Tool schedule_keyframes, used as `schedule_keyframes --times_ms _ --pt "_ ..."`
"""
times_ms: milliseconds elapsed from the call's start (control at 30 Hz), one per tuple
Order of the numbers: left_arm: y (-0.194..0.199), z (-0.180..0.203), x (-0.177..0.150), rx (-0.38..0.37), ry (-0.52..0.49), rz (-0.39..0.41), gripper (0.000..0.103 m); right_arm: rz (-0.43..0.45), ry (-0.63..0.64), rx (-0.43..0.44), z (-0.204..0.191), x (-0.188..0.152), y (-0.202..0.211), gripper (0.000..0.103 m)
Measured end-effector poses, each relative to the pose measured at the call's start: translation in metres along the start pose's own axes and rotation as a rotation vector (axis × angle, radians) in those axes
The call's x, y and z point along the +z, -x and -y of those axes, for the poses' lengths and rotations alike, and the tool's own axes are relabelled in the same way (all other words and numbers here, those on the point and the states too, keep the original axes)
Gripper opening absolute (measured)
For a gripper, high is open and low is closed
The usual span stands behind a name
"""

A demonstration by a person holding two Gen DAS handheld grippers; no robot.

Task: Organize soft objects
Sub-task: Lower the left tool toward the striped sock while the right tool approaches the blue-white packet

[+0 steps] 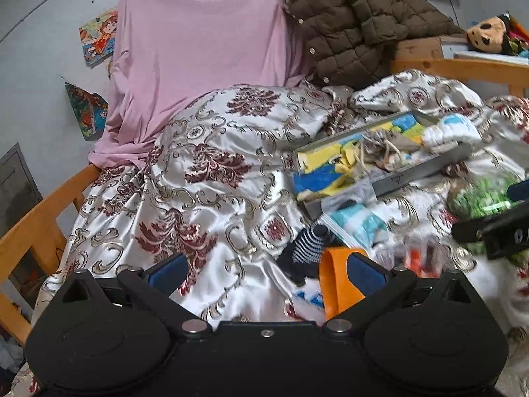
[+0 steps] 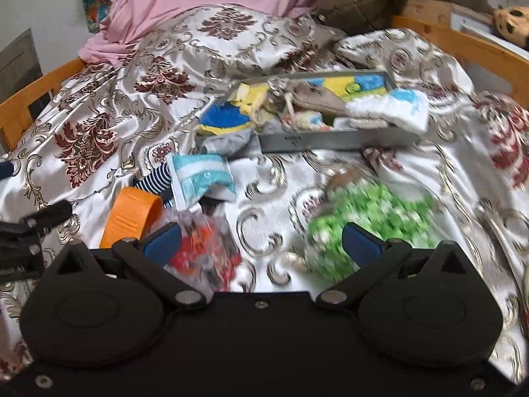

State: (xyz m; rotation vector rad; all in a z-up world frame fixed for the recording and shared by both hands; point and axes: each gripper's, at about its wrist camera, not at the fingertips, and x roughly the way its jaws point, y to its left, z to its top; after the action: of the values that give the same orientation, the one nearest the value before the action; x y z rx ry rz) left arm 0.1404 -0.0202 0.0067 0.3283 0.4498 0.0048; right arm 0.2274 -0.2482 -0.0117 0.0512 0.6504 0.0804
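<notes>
Green-and-white checked soft cloth bundle (image 2: 370,228), loose on the satin bedspread (image 2: 271,198) just ahead of the wide-open, empty right gripper (image 2: 263,240) jaws; left gripper (image 1: 261,269) likewise; slippery satin may bunch into the grasp.

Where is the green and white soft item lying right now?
In the right wrist view, the green and white item lies on the patterned bedspread, right of centre, just ahead of the open right gripper and nearer than the grey tray.
</notes>
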Motion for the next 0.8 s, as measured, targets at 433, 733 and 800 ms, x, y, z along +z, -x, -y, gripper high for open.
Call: schedule_keyframes --times_ms 433,733,800 --pt "-0.063 -0.026 0.015 -0.054 0.096 -0.003 0.102 0.037 0.102 0.051 -0.023 0.023 -0.048 0.102" --pt "-0.118 -0.028 0.021 -0.091 0.044 -0.049 0.102 0.005 0.116 0.09 -0.028 0.039 -0.077 0.102" --pt "-0.129 -0.027 0.018 -0.102 0.032 -0.069 0.102 -0.009 0.125 0.094 -0.03 0.042 -0.085 0.102"
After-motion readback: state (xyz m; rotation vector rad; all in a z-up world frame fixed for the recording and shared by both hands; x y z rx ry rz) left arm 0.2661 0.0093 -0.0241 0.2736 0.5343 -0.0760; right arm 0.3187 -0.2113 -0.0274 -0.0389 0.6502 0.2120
